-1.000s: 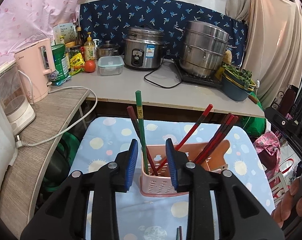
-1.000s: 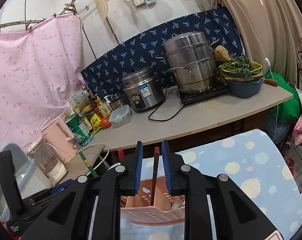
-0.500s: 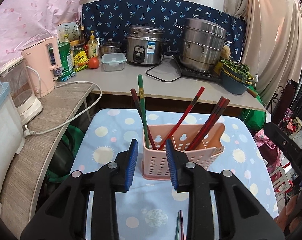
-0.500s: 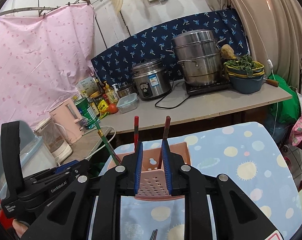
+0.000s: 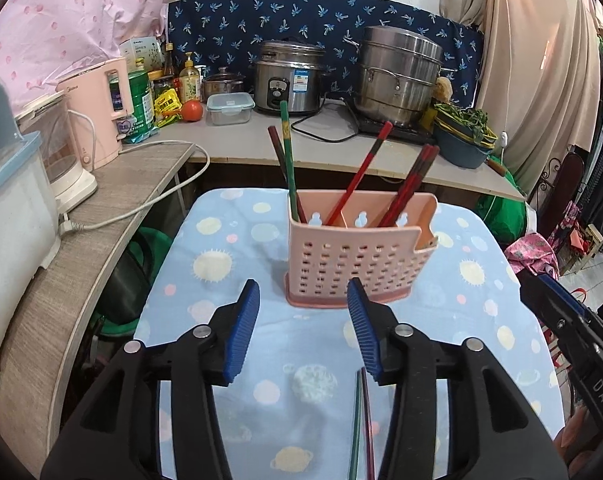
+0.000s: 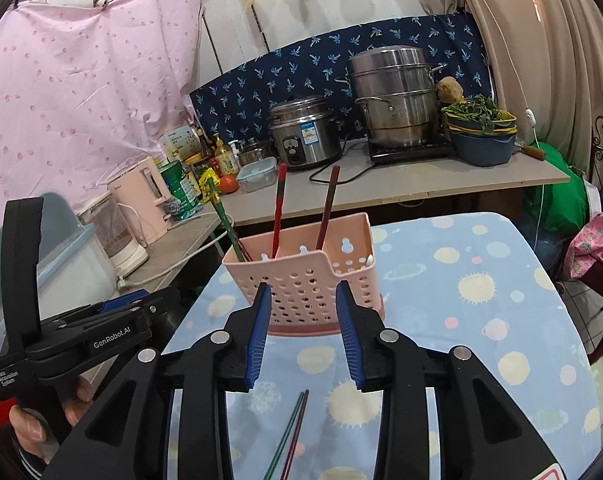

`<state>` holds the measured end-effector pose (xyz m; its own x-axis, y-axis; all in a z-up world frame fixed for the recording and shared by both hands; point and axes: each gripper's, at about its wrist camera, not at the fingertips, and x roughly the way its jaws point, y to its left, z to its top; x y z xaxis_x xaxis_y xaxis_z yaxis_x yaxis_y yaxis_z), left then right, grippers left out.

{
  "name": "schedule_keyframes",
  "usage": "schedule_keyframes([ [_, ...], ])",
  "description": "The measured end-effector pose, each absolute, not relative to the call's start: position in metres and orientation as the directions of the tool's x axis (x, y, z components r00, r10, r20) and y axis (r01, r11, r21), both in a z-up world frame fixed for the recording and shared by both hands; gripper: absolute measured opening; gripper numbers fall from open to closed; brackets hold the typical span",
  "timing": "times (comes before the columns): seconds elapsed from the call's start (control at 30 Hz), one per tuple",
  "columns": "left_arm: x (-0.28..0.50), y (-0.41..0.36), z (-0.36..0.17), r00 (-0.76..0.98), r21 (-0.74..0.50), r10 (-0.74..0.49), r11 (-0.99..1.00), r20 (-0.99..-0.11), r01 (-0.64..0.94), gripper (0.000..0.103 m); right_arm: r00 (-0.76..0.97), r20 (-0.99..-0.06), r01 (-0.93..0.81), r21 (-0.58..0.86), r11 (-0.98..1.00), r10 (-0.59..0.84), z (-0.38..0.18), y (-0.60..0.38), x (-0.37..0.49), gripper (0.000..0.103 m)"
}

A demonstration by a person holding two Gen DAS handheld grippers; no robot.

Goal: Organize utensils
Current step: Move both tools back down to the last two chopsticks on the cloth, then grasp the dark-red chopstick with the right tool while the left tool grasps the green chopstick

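Observation:
A pink perforated utensil basket (image 5: pixel 357 252) stands on the blue patterned cloth (image 5: pixel 229 264); it also shows in the right wrist view (image 6: pixel 313 276). Several red chopsticks (image 5: pixel 357 176) and a green one (image 5: pixel 287 152) stand in it. A green and a dark red chopstick (image 5: pixel 359 420) lie loose on the cloth below the grippers, also in the right wrist view (image 6: pixel 291 436). My left gripper (image 5: pixel 303 326) is open and empty, a little short of the basket. My right gripper (image 6: pixel 303 330) is open and empty, just in front of the basket.
A counter (image 5: pixel 261 136) behind holds a rice cooker (image 5: pixel 291 76), steamer pot (image 5: pixel 399 76), lidded box (image 5: pixel 229 108) and bottles. A side shelf (image 5: pixel 81 248) at left carries a pink kettle (image 5: pixel 99 108) and a white cable.
Both grippers have drawn back from the basket and opened wider. The right gripper has let go of the chopstick it held; that one stands in the basket.

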<state>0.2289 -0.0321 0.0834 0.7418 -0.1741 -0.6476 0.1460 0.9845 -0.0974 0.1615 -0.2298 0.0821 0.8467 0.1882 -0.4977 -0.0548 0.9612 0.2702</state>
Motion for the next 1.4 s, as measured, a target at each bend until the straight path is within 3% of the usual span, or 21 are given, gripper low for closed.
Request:
schedule_keyframes([
  [0.37, 0.165, -0.026, 0.044, 0.712, -0.067, -0.161, 0.985, -0.683, 0.158, 0.046, 0.764, -0.617, -0.053, 0.229, 0.972, 0.188, 0.022, -0.210, 0.095, 0.034],
  [0.73, 0.121, -0.011, -0.016, 0.614, -0.098, -0.155, 0.987, -0.774, 0.125, 0.046, 0.681, -0.710, -0.089, 0.165, 0.982, 0.181, -0.038, -0.171, 0.030, 0.034],
  [1.23, 0.086, -0.005, -0.050, 0.546, -0.094, -0.151, 0.987, -0.824, 0.132, 0.046, 0.640, -0.743, -0.116, 0.161, 0.980, 0.198, -0.067, -0.146, 0.018, 0.034],
  [1.4, 0.082, -0.001, -0.057, 0.539, -0.093, -0.148, 0.987, -0.829, 0.129, 0.052, 0.630, -0.753, -0.119, 0.147, 0.982, 0.189, -0.075, -0.140, 0.021, 0.034],
])
